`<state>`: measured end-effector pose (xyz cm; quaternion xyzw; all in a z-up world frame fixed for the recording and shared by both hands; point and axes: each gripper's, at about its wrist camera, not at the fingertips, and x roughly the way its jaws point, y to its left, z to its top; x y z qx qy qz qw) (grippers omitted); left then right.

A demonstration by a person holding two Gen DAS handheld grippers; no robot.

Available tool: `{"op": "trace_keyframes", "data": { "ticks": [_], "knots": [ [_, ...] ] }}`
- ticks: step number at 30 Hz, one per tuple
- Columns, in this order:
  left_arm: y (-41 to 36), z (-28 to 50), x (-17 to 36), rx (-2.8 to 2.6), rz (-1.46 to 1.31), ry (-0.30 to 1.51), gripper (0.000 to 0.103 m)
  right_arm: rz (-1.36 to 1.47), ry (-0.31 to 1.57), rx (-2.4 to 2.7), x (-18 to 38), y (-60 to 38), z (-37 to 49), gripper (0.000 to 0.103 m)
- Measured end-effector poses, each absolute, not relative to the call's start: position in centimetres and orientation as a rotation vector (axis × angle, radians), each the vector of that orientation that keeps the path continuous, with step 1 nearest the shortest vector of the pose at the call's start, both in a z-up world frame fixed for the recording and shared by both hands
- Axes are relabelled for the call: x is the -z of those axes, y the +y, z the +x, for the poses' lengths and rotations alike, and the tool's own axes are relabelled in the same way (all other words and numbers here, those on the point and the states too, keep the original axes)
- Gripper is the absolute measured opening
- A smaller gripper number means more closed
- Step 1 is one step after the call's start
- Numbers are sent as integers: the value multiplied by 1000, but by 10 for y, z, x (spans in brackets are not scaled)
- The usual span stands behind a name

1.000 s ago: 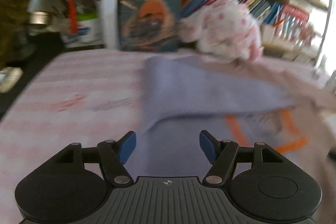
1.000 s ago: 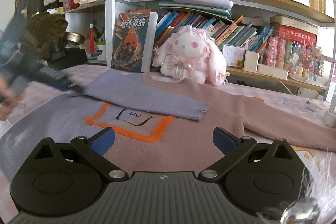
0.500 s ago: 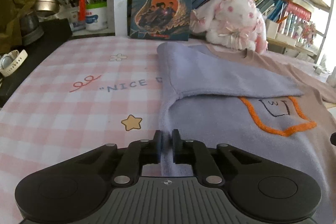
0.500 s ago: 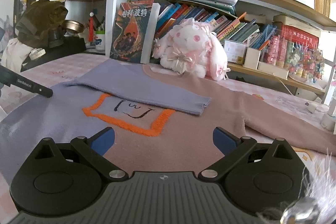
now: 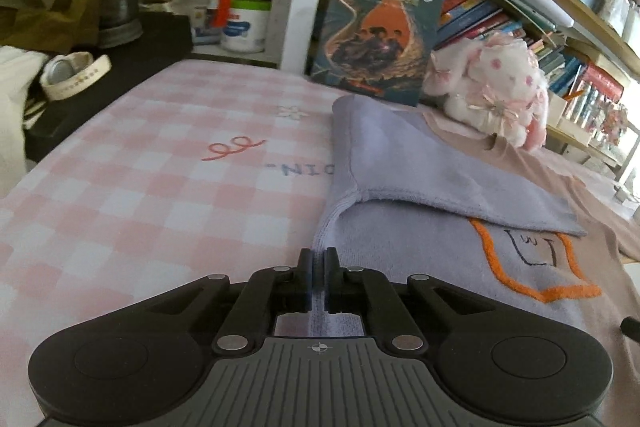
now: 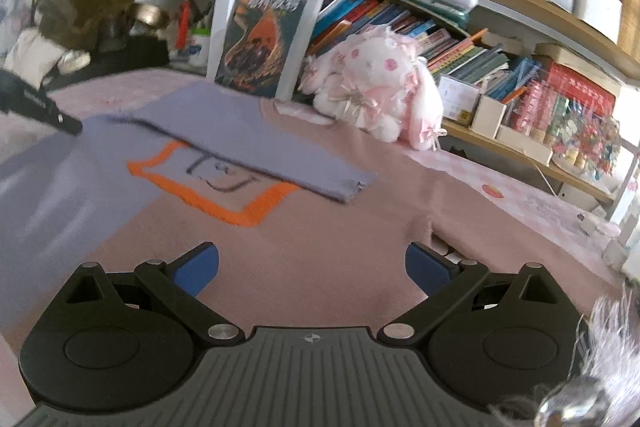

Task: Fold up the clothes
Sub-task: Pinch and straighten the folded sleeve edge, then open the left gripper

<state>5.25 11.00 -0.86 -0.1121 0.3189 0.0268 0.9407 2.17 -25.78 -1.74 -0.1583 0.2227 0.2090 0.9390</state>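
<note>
the sweater point(image 5: 420, 239), half lilac and half dusty pink with an orange-outlined patch on its front, is spread flat on the pink checked table point(image 5: 160, 195). its lilac sleeve point(image 5: 420, 171) is already folded across the chest, while the pink sleeve point(image 6: 500, 223) is seen stretched out to the side in the right wrist view. the knit looks soft, light and limp, so it is judged likely to sag and crease rather than hold any shape; it is best taken at a hemmed edge or seam, where the cloth is thicker and less likely to slip. the left gripper point(image 5: 319, 267) is pressed together on the lilac side edge of the body, a thin fold of fabric being pinched between its jaws. the right gripper point(image 6: 312, 269) is held spread wide above the pink half, with nothing between its pads. behind the garment a plush rabbit point(image 6: 376, 87) and a large book point(image 5: 380, 27) are propped against crowded shelves.
</note>
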Motion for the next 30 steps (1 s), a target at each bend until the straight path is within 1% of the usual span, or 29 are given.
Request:
{"op": "trace_keyframes", "data": {
  "ticks": [3, 8, 10, 12, 13, 15, 16, 17, 19, 20, 22, 30],
  "knots": [
    [119, 46, 10, -58, -251, 644, 4, -390, 488, -442, 23, -246, 24, 100],
    [123, 45, 11, -47, -255, 638, 4, -384, 501, -453, 24, -248, 26, 101],
    [123, 47, 11, -47, -246, 636, 4, -313, 549, -460, 24, -253, 34, 101],
    [124, 49, 11, -46, -248, 635, 4, -183, 627, -476, 25, -263, 48, 100],
    [126, 49, 11, -42, -256, 634, 4, -162, 638, -482, 25, -265, 50, 98],
    [129, 50, 12, -37, -263, 632, 4, -152, 639, -490, 23, -263, 52, 88],
    [129, 50, 12, -36, -264, 631, 4, -151, 637, -494, 21, -260, 52, 71],
    [131, 51, 12, -35, -267, 631, 4, -151, 634, -502, 19, -257, 52, 50],
    [134, 53, 12, -38, -274, 629, 4, -167, 632, -503, 16, -249, 53, 33],
    [136, 54, 13, -39, -277, 628, 4, -183, 628, -505, 15, -244, 54, 27],
    [140, 56, 13, -45, -283, 626, 4, -204, 619, -505, 15, -236, 57, 25],
    [149, 70, 12, -57, -275, 631, 4, -200, 612, -504, 17, -221, 74, 25]
  ]
}}
